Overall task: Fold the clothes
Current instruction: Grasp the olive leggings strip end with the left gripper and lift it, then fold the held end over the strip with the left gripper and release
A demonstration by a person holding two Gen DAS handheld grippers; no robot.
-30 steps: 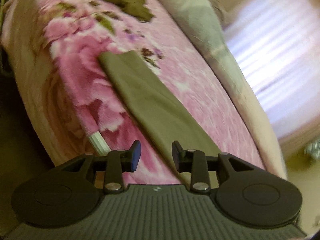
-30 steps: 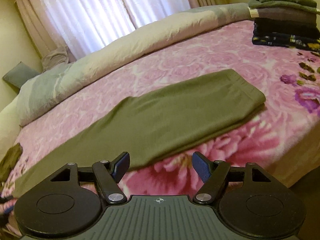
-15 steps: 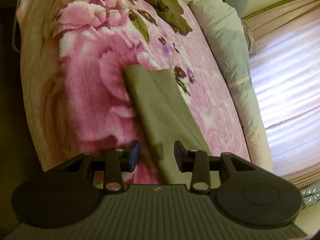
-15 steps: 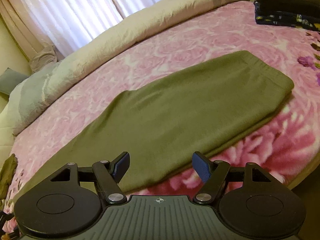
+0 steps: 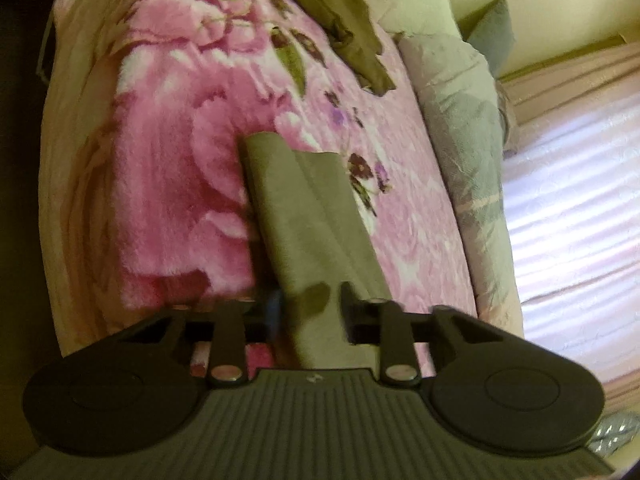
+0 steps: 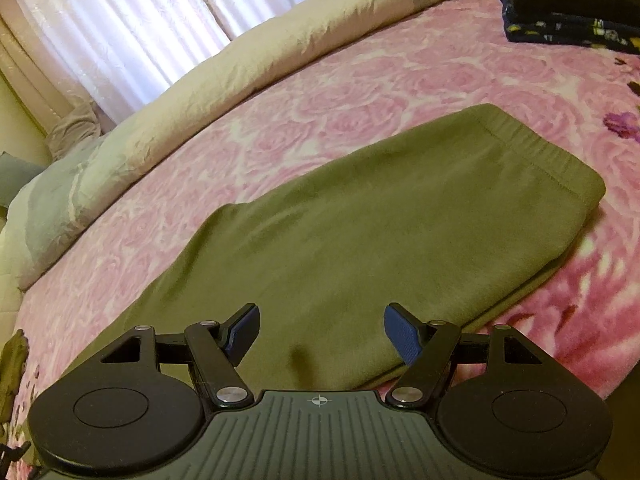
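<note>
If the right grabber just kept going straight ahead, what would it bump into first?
Most likely the olive green pants lying flat on the pink flowery blanket. The right gripper is open and tilted down over their near edge, so the cloth comes first.

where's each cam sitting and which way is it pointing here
Left wrist: rides the left gripper, looking down the narrow leg end of the olive trousers toward a crumpled olive garment; its jaws have just been closing with that cloth between them.
Right wrist: rides the right gripper, jaws open, facing the trousers' waistband end, the rolled duvet and curtains.
Shared: the trousers and pink floral blanket.
</note>
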